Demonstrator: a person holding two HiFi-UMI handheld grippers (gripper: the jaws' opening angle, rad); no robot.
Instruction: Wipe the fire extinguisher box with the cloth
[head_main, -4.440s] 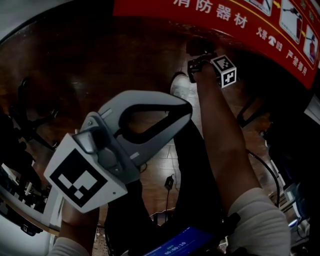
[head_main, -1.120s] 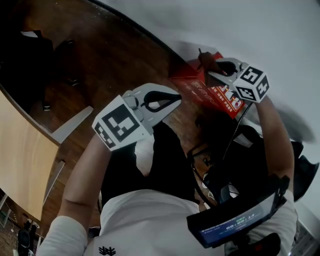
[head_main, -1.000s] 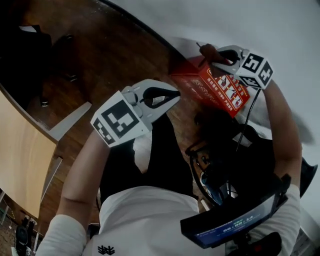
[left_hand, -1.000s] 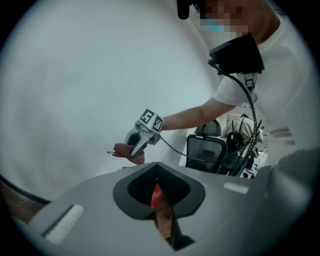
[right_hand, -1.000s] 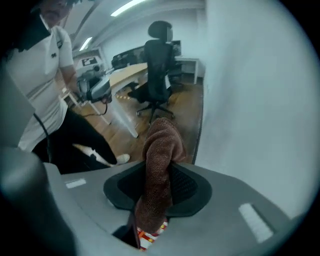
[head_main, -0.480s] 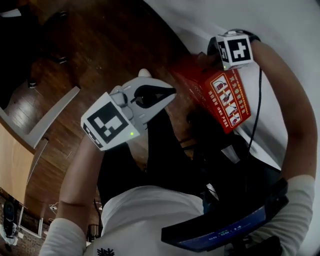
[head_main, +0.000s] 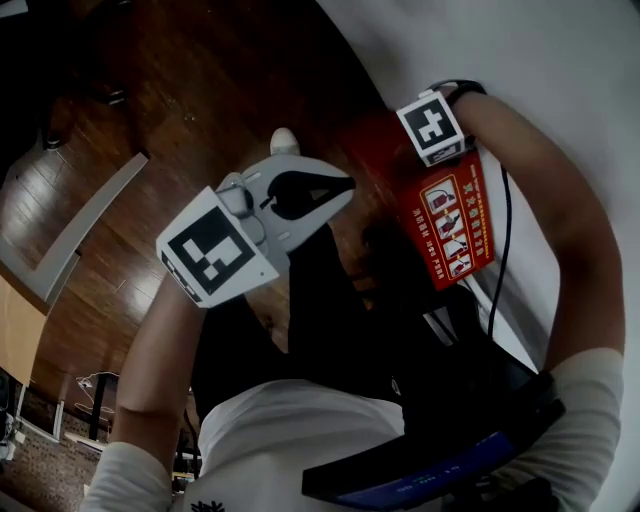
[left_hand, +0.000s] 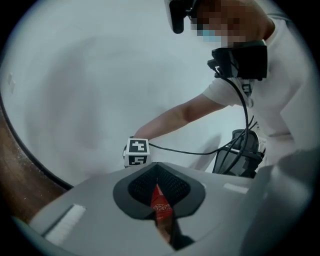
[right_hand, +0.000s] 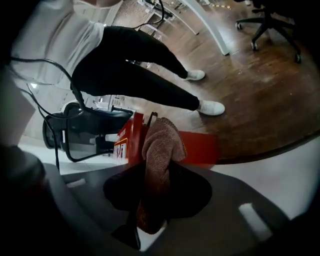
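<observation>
Dark wooden floor (head_main: 180, 90) is recorded from 9 to 12 o'clock in the head view. Red rectangular fire extinguisher box (head_main: 455, 230) is located at 2 o'clock, against the white wall (head_main: 560, 50). Left gripper (head_main: 340, 188) is held centrally, jaws closed on nothing. Right gripper (right_hand: 156, 167) is clamped on a brown knitted cloth (right_hand: 161, 142), held at the box's top edge.

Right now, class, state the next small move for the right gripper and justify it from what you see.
Probably sweep the cloth along the fire extinguisher box: the right gripper is shut on the cloth, which appears pressed at the box's upper corner.
</observation>
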